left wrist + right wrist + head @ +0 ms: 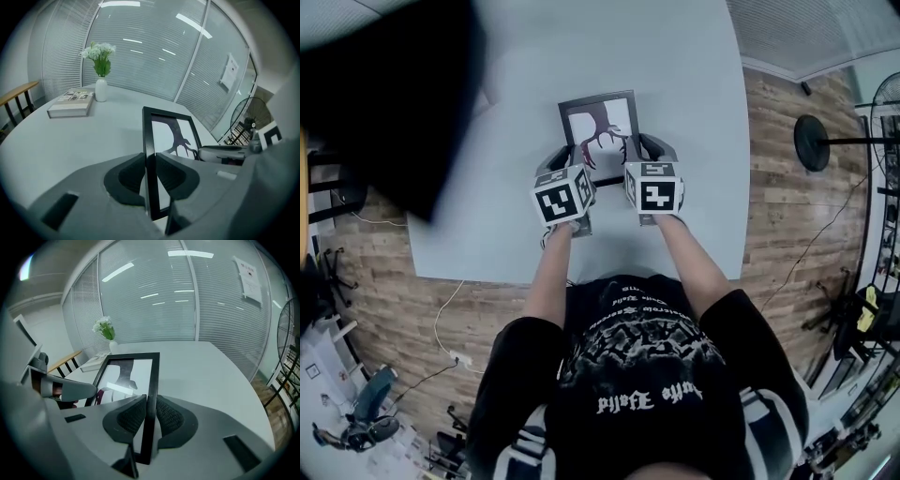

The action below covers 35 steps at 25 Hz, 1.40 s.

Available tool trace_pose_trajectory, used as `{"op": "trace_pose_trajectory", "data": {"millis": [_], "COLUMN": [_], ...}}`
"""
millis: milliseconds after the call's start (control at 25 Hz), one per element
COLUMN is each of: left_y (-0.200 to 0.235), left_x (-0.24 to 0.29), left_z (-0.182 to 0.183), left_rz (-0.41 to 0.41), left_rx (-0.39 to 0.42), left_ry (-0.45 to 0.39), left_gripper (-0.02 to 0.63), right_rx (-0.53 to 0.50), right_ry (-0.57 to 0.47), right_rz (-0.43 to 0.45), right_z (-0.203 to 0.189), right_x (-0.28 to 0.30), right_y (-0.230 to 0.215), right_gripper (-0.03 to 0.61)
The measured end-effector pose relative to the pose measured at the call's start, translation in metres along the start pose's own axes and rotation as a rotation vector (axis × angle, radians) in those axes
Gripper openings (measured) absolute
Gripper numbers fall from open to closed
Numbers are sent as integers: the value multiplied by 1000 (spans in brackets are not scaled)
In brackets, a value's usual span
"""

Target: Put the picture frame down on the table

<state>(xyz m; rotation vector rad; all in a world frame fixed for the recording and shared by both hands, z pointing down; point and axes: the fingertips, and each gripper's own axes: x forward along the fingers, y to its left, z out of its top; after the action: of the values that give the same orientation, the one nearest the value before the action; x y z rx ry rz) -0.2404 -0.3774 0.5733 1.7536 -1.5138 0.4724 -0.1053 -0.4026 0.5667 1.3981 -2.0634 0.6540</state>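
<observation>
Both grippers pinch the frame (602, 122) by its long sides, the left gripper (150, 171) on the left rail and the right gripper (149, 416) on the right, jaws shut tight on the black moulding. It is held face-up over the table (675, 75) near its middle, long axis pointing away from the person; I cannot tell whether it touches. A vase (101, 89) at the table's far left holds white flowers (99, 50).

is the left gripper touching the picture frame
Touching: the left gripper view shows the left gripper shut on the picture frame, both jaws against its edge.
</observation>
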Motion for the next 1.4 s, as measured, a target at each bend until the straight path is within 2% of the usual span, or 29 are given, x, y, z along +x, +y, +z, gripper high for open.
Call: {"op": "trace_pose_trajectory", "data": {"millis": [280,960,1400], "left_y": [3,16,14], "left_x": [18,35,35], "left_z": [-21,-45,-49], "left_rz": [0,0,-25], "left_rx": [-20,-103,-102], "left_ry": [75,188,206], "left_gripper": [80,80,83], "right_rx": [6,12,21], "right_ry": [73,164,166], "right_rz": [-9,-9,8], "right_z": [-23,-47,-51], "right_x": [14,31,30], "right_y": [-5,-3,-4], "right_gripper": [64,64,64]}}
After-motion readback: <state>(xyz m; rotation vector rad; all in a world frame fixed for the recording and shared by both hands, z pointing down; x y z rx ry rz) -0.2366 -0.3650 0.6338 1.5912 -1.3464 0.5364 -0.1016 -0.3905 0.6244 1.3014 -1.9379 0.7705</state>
